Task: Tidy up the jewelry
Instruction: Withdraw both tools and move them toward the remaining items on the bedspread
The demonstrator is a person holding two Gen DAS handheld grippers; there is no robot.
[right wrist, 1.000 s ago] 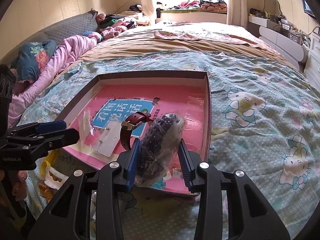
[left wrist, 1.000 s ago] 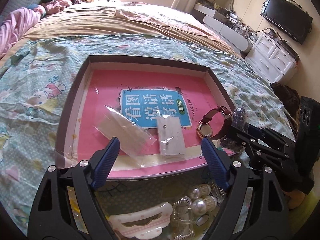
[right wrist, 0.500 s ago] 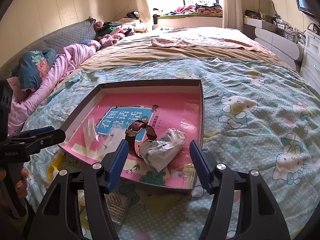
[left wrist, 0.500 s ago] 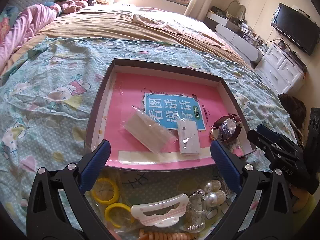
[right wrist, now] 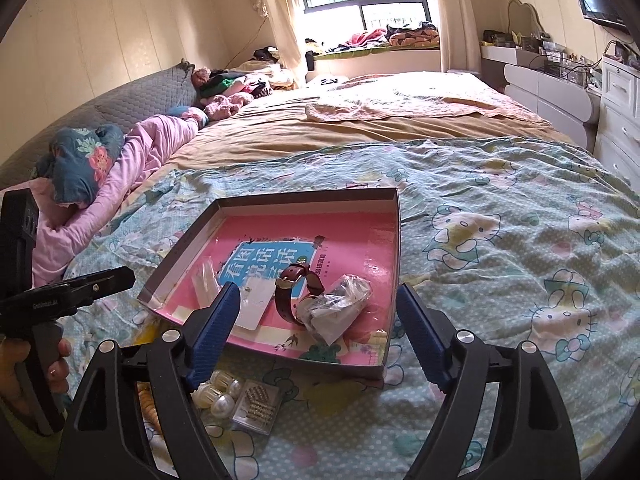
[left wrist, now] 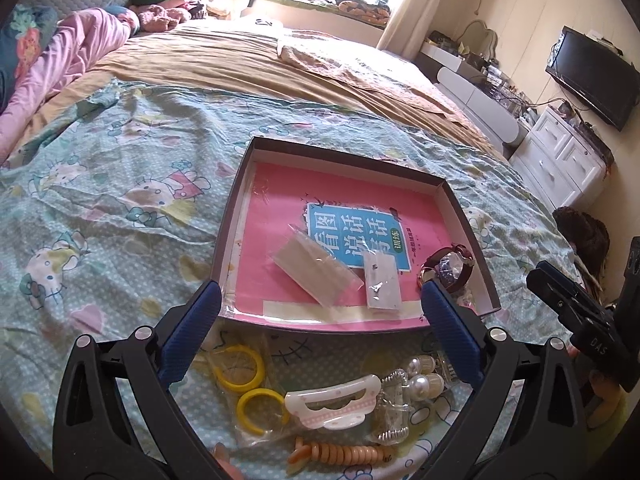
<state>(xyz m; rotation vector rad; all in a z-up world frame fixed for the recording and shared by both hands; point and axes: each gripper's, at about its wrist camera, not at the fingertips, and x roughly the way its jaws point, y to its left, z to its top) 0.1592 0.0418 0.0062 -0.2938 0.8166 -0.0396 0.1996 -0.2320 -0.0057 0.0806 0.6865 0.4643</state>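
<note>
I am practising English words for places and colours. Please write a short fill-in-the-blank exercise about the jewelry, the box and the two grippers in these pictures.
1. The watch with the dark red strap lies ____ the shallow box.
2. The two ____ bangles lie on the bedsheet, outside the box.
3. The right gripper has just been opening, and its jaws hold ____.
4. The left gripper has its jaws wide ____.

Missing words: inside; yellow; nothing; open
</note>
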